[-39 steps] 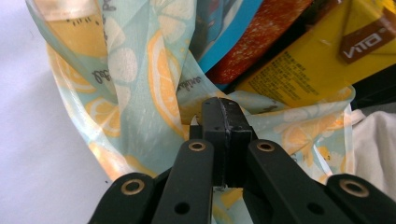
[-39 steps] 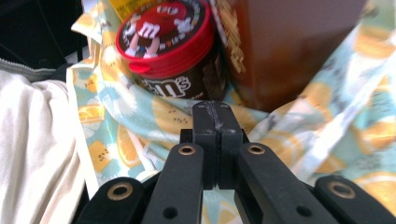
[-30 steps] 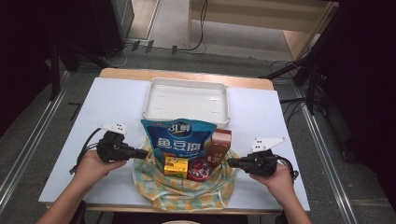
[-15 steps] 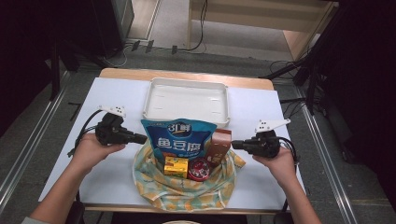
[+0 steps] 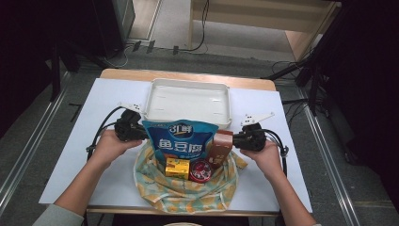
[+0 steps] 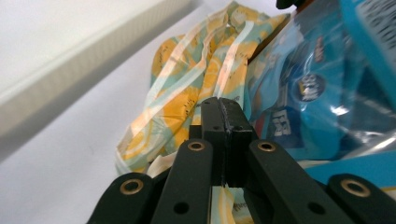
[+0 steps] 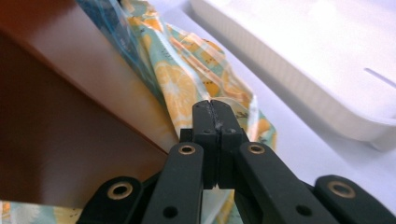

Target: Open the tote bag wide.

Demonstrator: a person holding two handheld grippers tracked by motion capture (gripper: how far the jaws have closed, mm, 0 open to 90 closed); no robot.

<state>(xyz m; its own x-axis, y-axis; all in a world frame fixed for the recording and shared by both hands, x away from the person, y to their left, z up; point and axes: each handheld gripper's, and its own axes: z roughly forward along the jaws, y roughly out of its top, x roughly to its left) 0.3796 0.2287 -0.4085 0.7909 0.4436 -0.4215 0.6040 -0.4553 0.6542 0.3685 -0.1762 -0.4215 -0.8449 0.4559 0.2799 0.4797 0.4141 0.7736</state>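
The left hand-held gripper has its jaws pressed together on a fold of the lemon-print cloth, and the right hand-held gripper is clamped the same way on the cloth's opposite side — each pinches an edge beside the pile of goods. The cloth lies at the bench's near edge, midway between its left and right edges, spread under the goods, with the white tray just beyond it toward the far edge. It looks thin, soft and limp, so it should sag and bunch when lifted; the hems or corners are the places to hold, and both sides probably need raising evenly or the load will slide out. On it I count four items: one blue snack bag, glossy and likely slippery, one brown box, one yellow box, and one red round tin. One cloth, one tray, two grippers.
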